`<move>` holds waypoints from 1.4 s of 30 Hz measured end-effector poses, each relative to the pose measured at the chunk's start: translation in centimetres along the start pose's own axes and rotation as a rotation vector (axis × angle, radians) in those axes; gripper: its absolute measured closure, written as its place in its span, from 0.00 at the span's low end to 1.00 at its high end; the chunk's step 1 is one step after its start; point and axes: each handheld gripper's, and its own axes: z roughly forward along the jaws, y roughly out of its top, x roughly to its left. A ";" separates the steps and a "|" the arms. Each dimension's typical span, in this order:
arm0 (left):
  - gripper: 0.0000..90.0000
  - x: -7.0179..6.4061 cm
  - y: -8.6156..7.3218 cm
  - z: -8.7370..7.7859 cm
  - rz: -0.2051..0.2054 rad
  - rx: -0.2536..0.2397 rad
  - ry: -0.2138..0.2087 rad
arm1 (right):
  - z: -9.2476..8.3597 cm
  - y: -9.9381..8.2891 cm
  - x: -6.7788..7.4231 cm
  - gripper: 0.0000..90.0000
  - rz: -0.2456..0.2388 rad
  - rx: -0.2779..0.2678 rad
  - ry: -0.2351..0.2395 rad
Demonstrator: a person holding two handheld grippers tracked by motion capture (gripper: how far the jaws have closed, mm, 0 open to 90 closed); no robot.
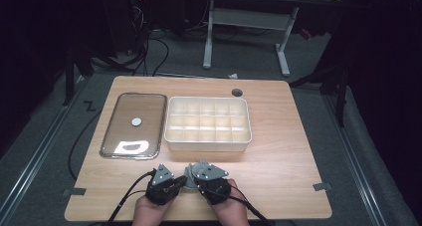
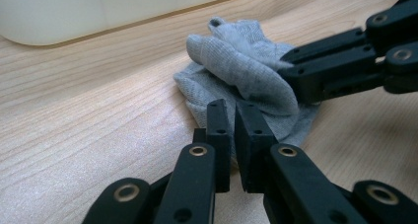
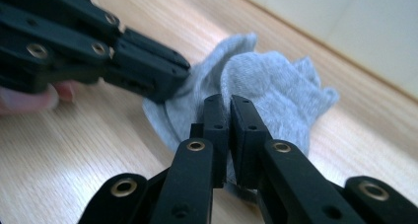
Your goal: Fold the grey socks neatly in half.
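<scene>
Small grey knitted sock point(image 2: 236, 76), crumpled in a soft heap, lies on the pale wooden bench point(image 1: 278, 151) near its front edge, just in front of the cream compartmented plastic tray point(image 1: 207, 124). Both tongs are pinched on it: the left tongs point(image 2: 232, 135) grip its near edge with jaws almost together, and the right tongs point(image 3: 227, 130) clamp a raised fold in its middle. Judging from this, the thin knit could slip out of either pinch if the two pull apart unevenly, or one grip may catch a single layer and leave the sock bunched. Counted: one sock, two tongs, one tray, one flat clear lid point(image 1: 133, 125) with a round knob lying beside the tray
</scene>
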 end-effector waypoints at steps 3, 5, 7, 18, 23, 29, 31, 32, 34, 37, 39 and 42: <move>0.95 0.0 0.0 0.0 0.007 0.000 0.007 | -0.3 0.4 0.2 0.96 -0.010 -0.026 -0.002; 0.95 0.0 0.0 0.0 0.007 0.000 0.007 | -0.3 0.7 0.4 0.96 -0.019 -0.034 -0.001; 0.95 0.0 0.0 0.0 0.006 0.000 0.006 | -0.1 0.8 0.4 0.96 -0.017 -0.033 0.000; 0.95 0.0 0.0 0.0 0.001 0.003 0.002 | 1.7 0.1 0.7 0.96 -0.015 -0.002 0.030; 0.96 0.0 0.0 0.0 0.001 0.007 0.010 | 1.1 0.3 0.9 0.96 -0.018 -0.018 0.046; 0.96 0.0 0.0 0.1 -0.003 0.013 0.011 | 1.0 0.2 1.2 0.96 -0.022 -0.025 0.053; 0.96 0.0 0.0 0.0 -0.009 0.010 0.013 | 1.3 -0.1 1.0 0.96 -0.021 -0.019 0.057; 0.95 0.1 0.0 0.0 -0.015 0.004 0.013 | 1.4 -0.2 1.0 0.97 -0.014 -0.009 0.061; 0.93 0.2 -0.1 -0.1 -0.028 -0.009 0.014 | 1.7 -0.5 1.0 0.97 -0.015 -0.014 0.066; 0.93 0.3 -0.1 -0.5 -0.032 -0.051 0.015 | 1.6 -0.7 1.3 0.97 -0.020 -0.017 0.064; 0.94 0.3 -0.1 -0.8 -0.033 -0.083 0.015 | 1.6 -0.8 1.4 0.97 -0.023 -0.022 0.069; 0.96 0.3 0.4 -1.6 -0.033 -0.131 0.012 | 1.6 -0.9 1.7 0.97 -0.033 -0.029 0.078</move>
